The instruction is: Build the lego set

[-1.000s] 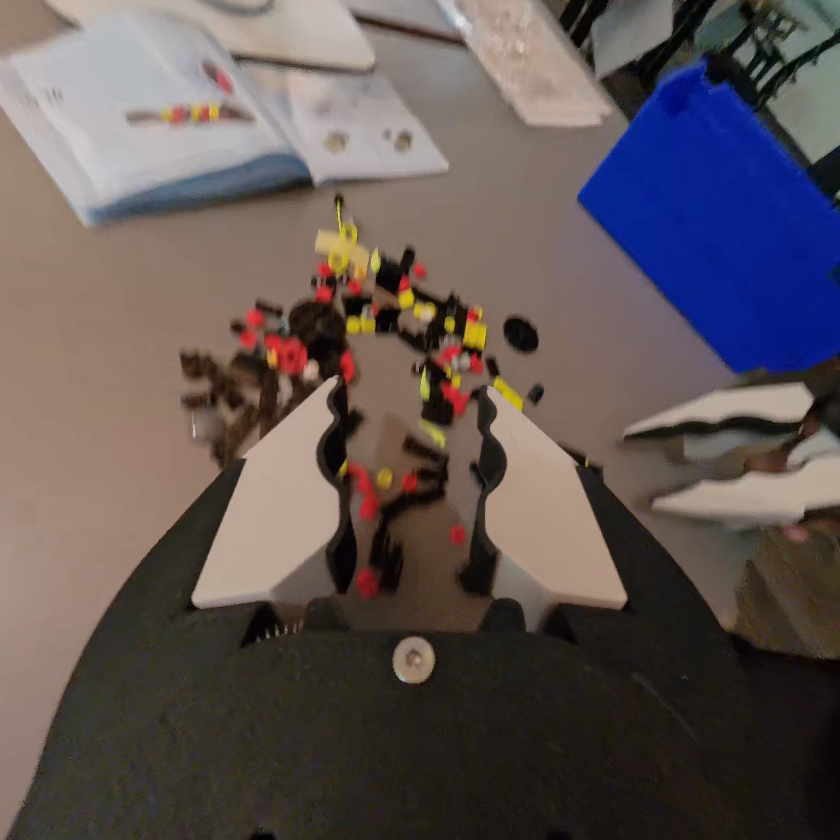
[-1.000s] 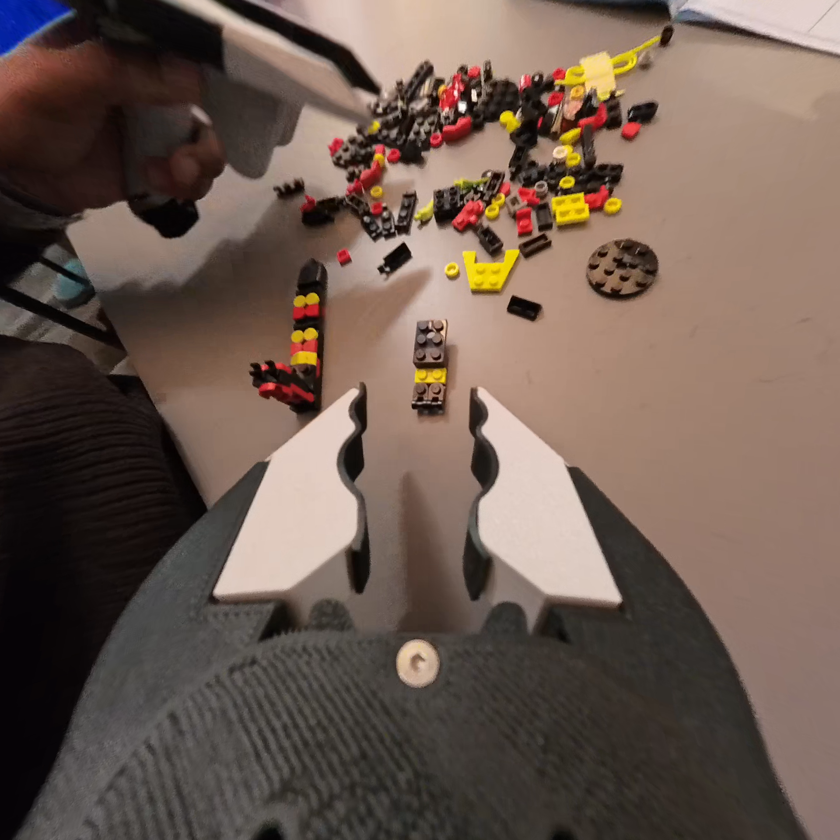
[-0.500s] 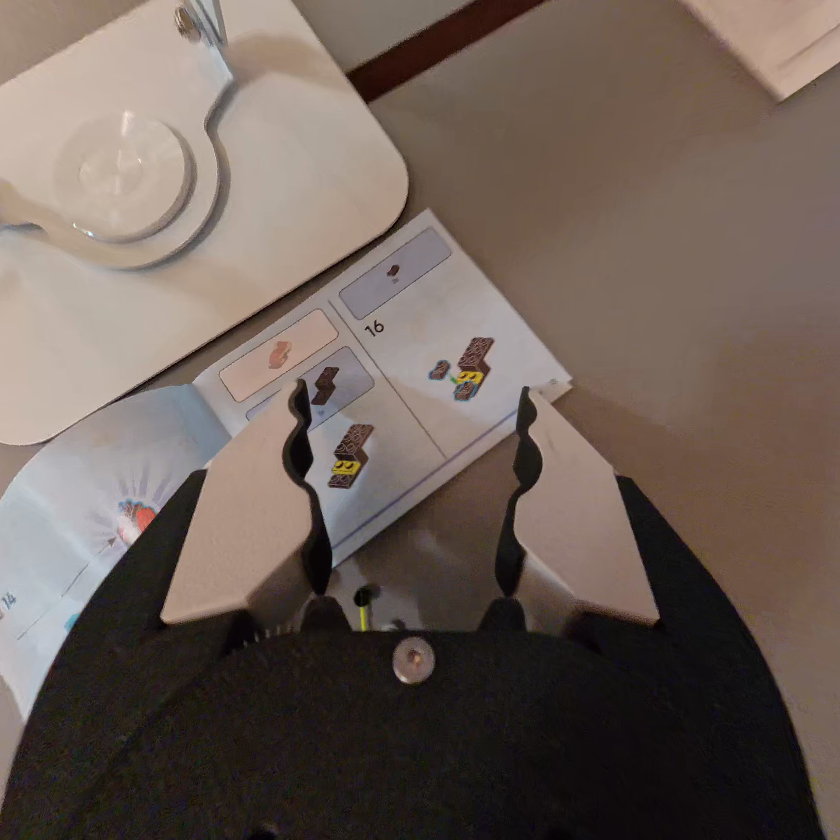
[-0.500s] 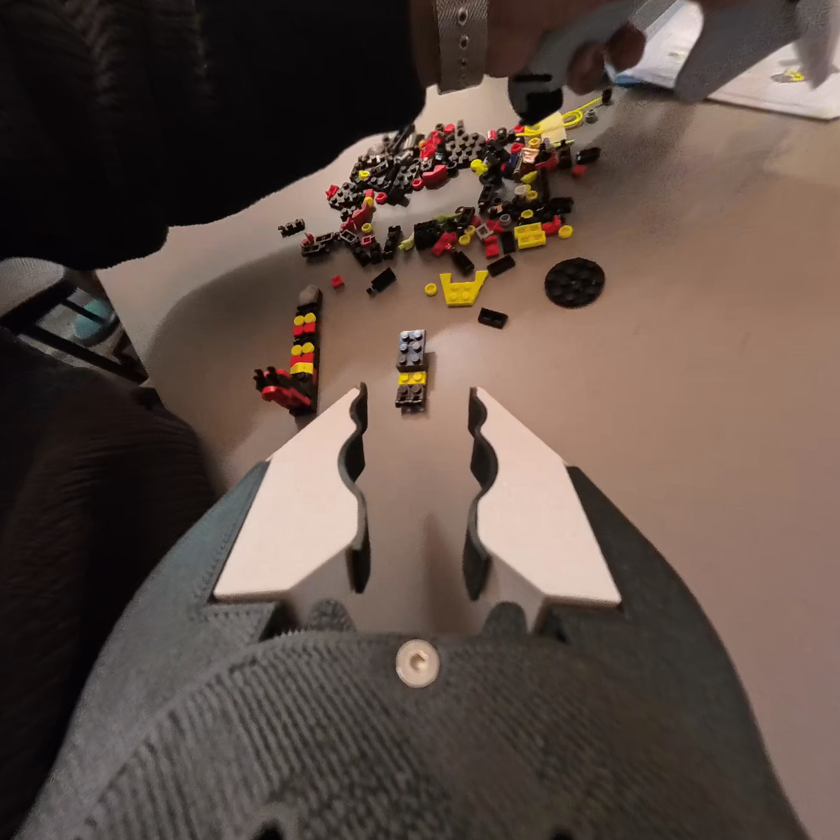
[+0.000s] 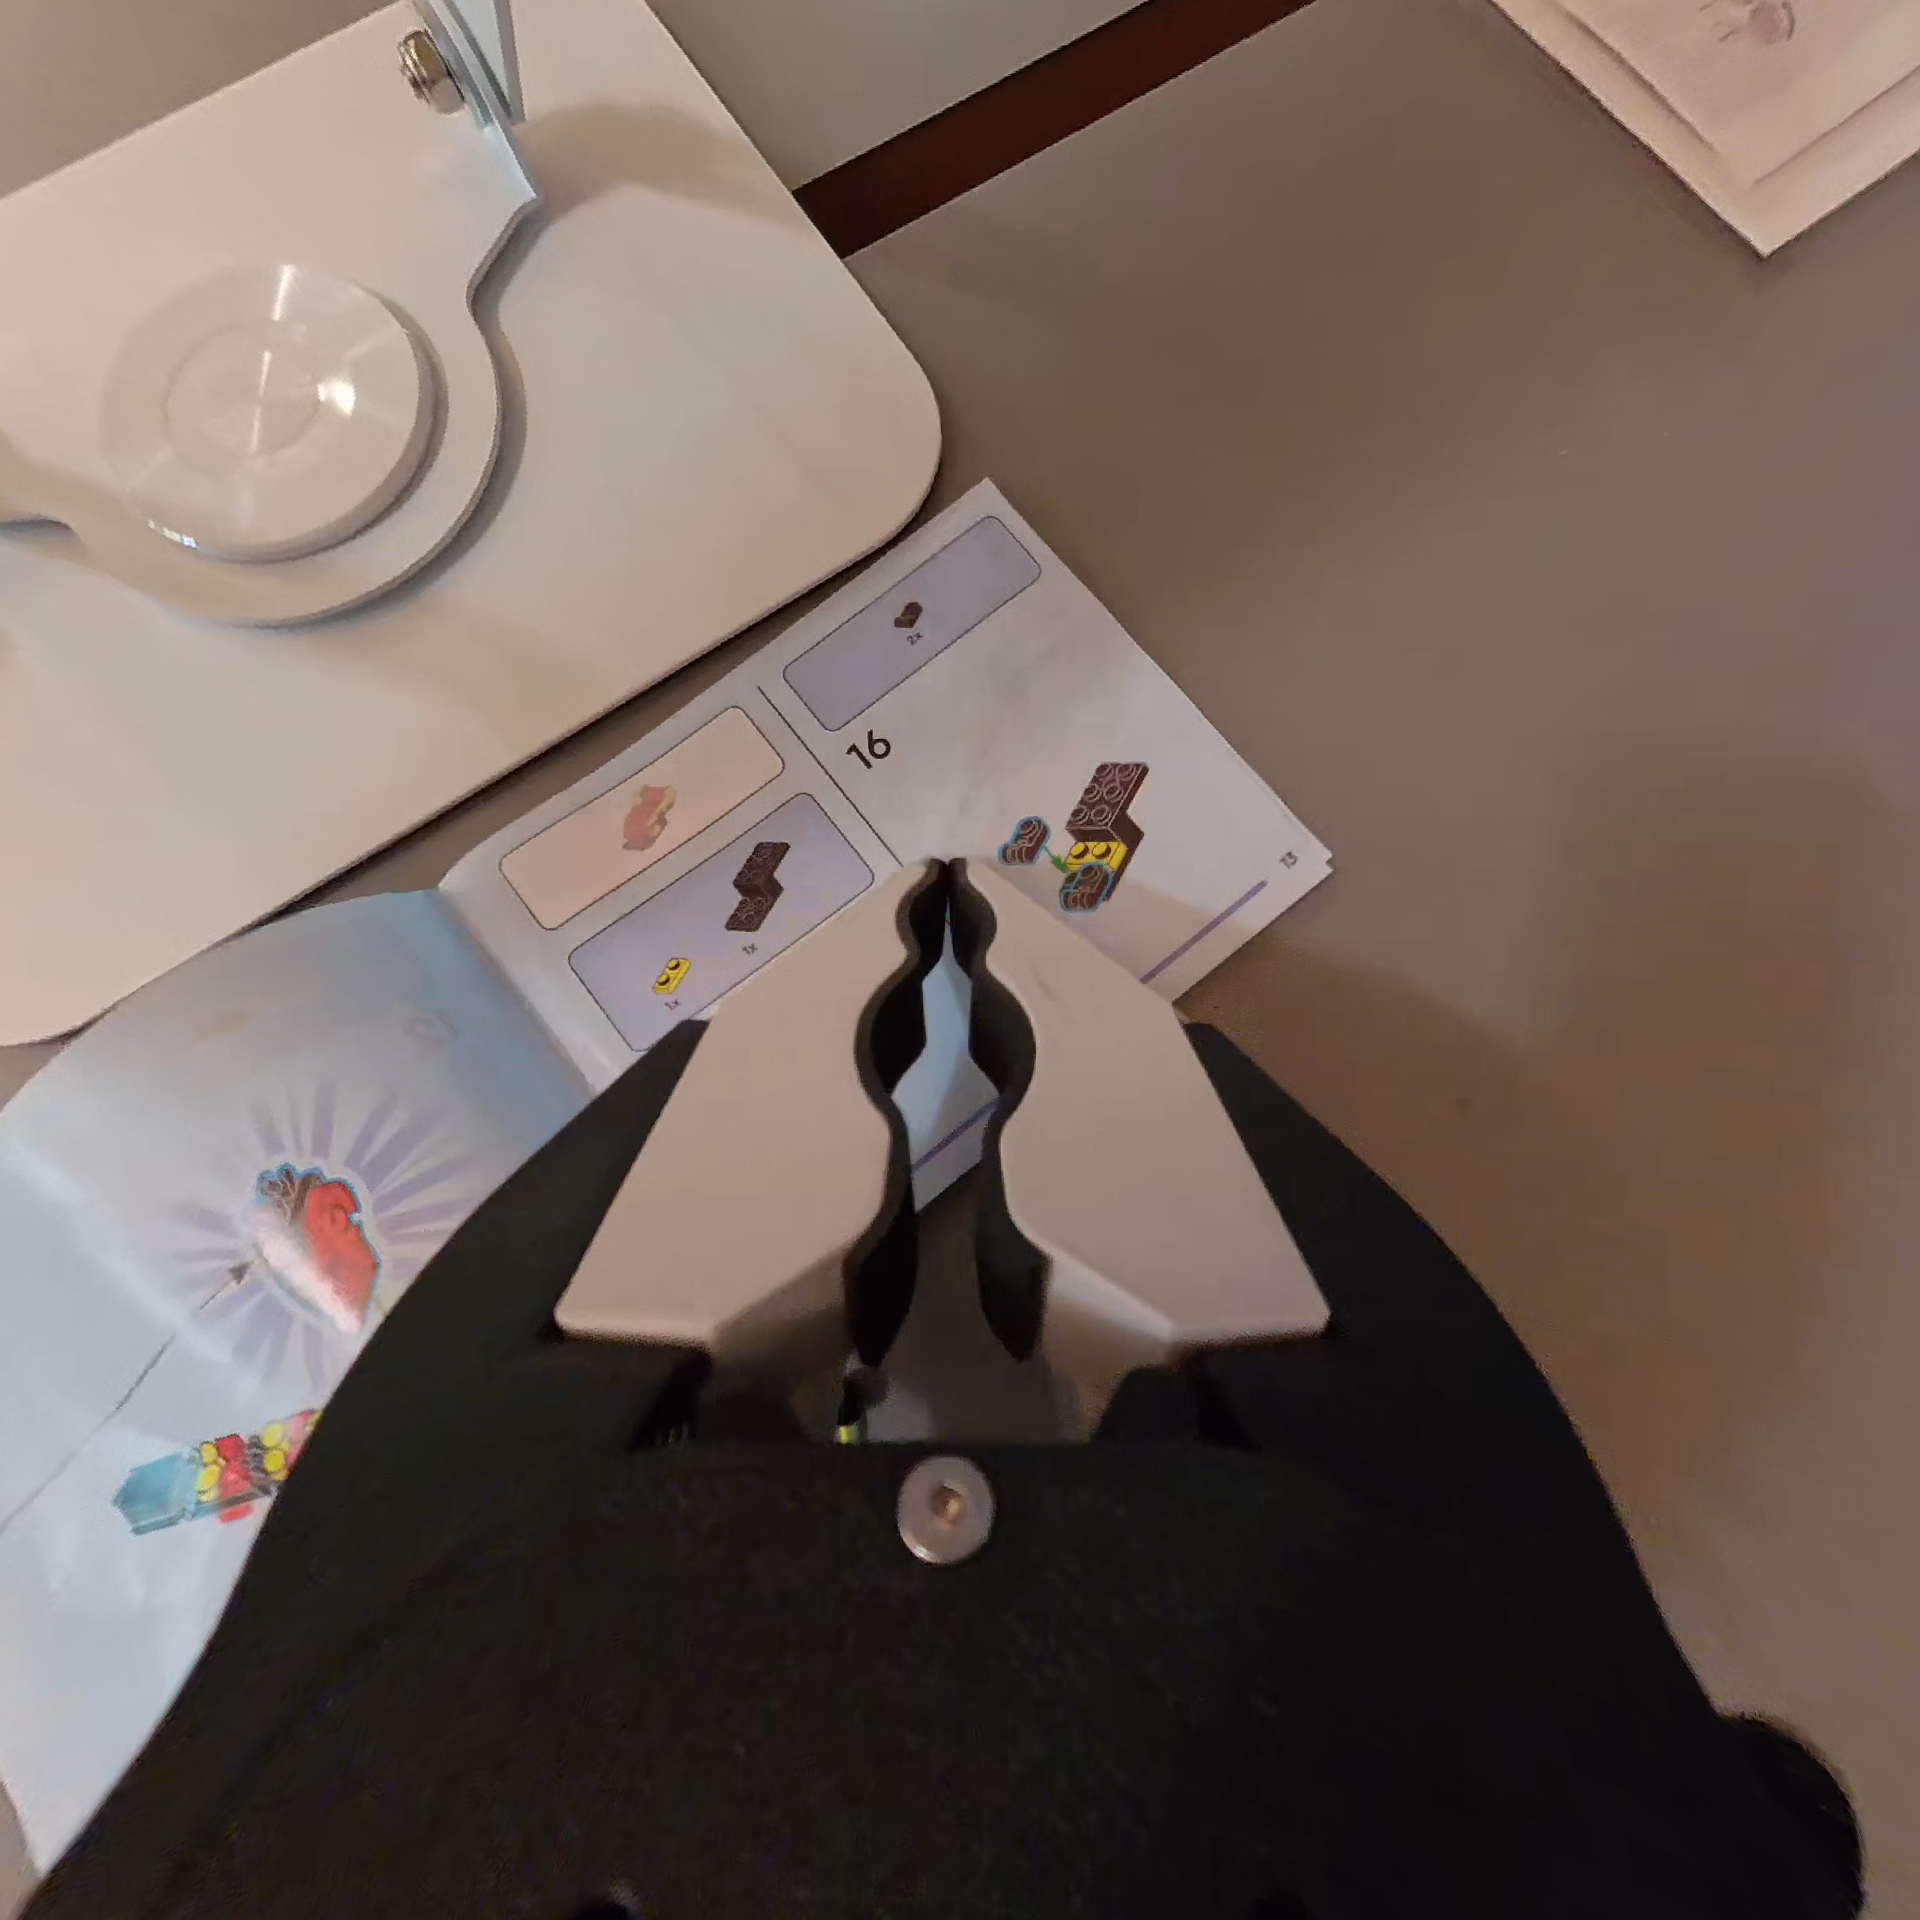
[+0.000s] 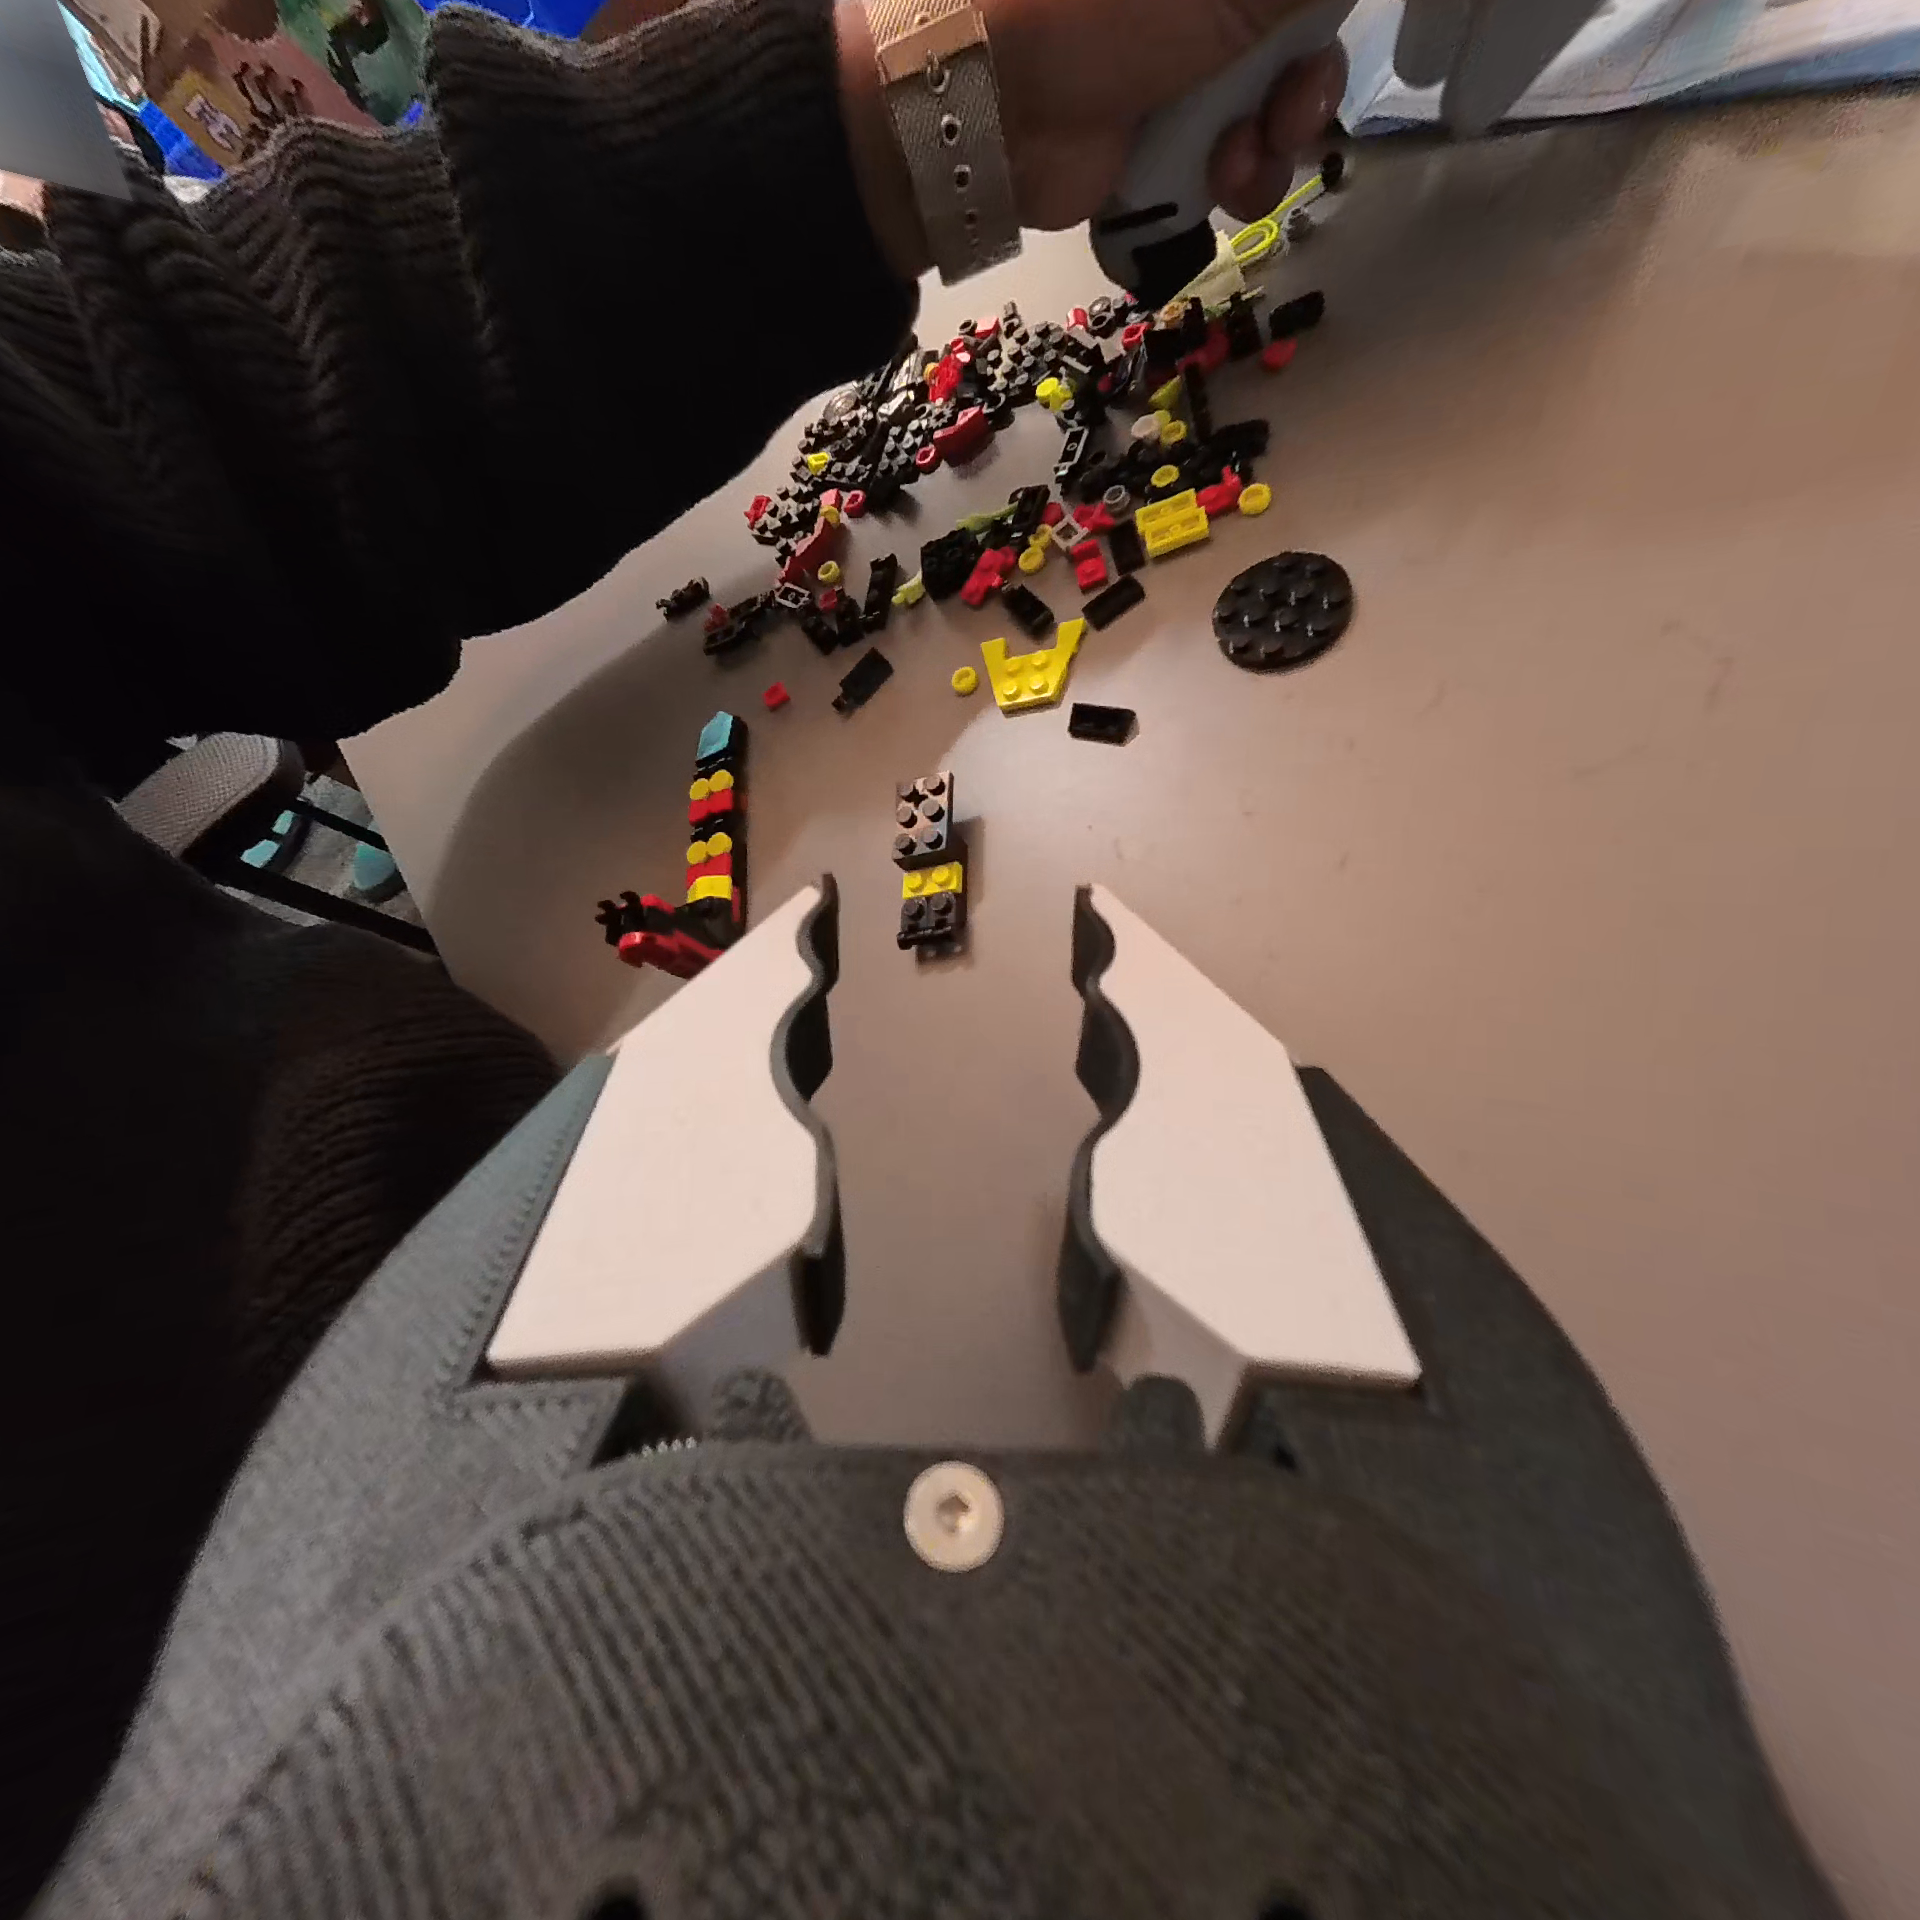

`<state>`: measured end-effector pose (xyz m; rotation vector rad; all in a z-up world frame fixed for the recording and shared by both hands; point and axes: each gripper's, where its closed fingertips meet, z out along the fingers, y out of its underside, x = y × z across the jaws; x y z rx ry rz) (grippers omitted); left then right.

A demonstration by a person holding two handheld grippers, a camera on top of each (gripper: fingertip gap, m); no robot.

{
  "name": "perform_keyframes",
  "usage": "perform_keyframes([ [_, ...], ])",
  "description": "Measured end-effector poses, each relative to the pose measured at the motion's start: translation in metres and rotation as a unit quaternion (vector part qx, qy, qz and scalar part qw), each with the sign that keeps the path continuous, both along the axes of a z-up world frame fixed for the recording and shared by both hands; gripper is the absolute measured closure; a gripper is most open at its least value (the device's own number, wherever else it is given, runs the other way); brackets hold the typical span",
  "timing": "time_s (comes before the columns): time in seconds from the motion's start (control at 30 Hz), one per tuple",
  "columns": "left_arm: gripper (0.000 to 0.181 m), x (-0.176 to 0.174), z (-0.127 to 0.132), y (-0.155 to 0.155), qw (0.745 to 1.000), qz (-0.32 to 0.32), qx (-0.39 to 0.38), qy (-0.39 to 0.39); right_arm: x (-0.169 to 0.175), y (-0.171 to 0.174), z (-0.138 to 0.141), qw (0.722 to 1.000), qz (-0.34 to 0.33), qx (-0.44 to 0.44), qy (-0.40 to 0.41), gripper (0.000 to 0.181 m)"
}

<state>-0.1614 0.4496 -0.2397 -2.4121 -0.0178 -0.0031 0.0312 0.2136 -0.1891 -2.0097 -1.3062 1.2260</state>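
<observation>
In the left wrist view my left gripper (image 5: 945, 873) is shut, its tips meeting just over the open instruction booklet (image 5: 1039, 727). I cannot tell whether it pinches the page. In the right wrist view my right gripper (image 6: 951, 904) is open and empty, low over the table. A small black and yellow lego assembly (image 6: 930, 862) lies just ahead between its tips. A longer black, red and yellow assembly (image 6: 715, 831) lies to the left. A pile of loose pieces (image 6: 1039, 468) lies farther off, with a yellow wedge plate (image 6: 1029, 670) and a black round plate (image 6: 1283, 608).
A white stand base with a round disc (image 5: 312, 416) lies beside the booklet. A paper sheet (image 5: 1766, 104) is at the top right. In the right wrist view a dark sleeve (image 6: 416, 364) and a hand on the other gripper's handle (image 6: 1164, 197) reach over the pile. My hands' fingertips stand some 30 cm from each other. Between my right fingertips and the black round plate (image 6: 1283, 608) there is roughly 10 cm.
My left gripper swung from over the loose pieces to the booklet, then shut from wide open. The right gripper has stayed open near the small assembly.
</observation>
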Motion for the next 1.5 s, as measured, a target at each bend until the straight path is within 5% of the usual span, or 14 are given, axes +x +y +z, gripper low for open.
perform_keyframes([
  [0.13, 0.181, 0.011, 0.011, -0.001, 1.0, -0.012, 0.021, -0.02, 0.0, -0.001, -0.001, 1.0, 0.001, 0.007, -0.004, 0.137],
  [0.27, 0.127, 0.042, 0.019, -0.003, 0.995, -0.088, 0.036, -0.012, -0.001, -0.001, -0.002, 1.0, 0.001, 0.004, -0.004, 0.137],
  [0.43, 0.112, 0.046, 0.0, -0.002, 0.994, -0.104, -0.007, 0.032, 0.0, -0.001, -0.001, 1.0, 0.002, 0.006, -0.004, 0.137],
  [0.73, 0.162, 0.043, 0.003, 0.004, 0.997, -0.072, 0.006, -0.004, 0.0, 0.0, 0.001, 1.0, 0.001, -0.004, 0.003, 0.137],
  [1.5, 0.16, 0.041, 0.013, 0.002, 0.993, -0.06, 0.032, -0.094, 0.0, -0.001, -0.002, 1.0, 0.003, -0.004, -0.003, 0.137],
])
